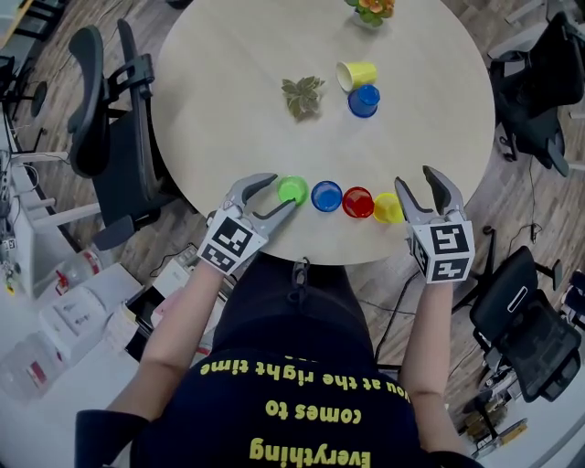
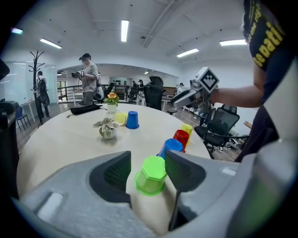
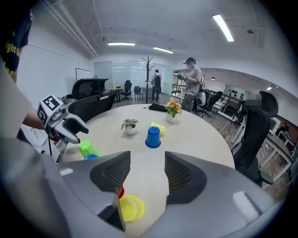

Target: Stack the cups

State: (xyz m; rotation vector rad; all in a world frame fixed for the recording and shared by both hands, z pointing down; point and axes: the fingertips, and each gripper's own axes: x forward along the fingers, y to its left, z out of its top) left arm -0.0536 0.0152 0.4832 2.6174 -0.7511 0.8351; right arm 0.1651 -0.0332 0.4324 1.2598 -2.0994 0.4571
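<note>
Four cups stand in a row near the table's point(image 1: 219, 101) front edge: green point(image 1: 292, 190), blue point(image 1: 326, 196), red point(image 1: 357, 202), yellow point(image 1: 388, 208). My left gripper point(image 1: 283, 192) is open with the upside-down green cup point(image 2: 151, 175) between its jaws; there is a gap on the cup's left side. My right gripper point(image 1: 416, 179) is open and empty, just right of the yellow cup point(image 3: 131, 208), which lies outside its left jaw. Farther back, another blue cup point(image 1: 364, 101) stands upside down beside a yellow cup point(image 1: 356, 74) lying on its side.
A small potted plant point(image 1: 303, 95) sits mid-table and a flower pot point(image 1: 370, 9) at the far edge. Office chairs point(image 1: 110, 119) ring the table left and right point(image 1: 535, 82). A person point(image 2: 88, 79) stands beyond the far side.
</note>
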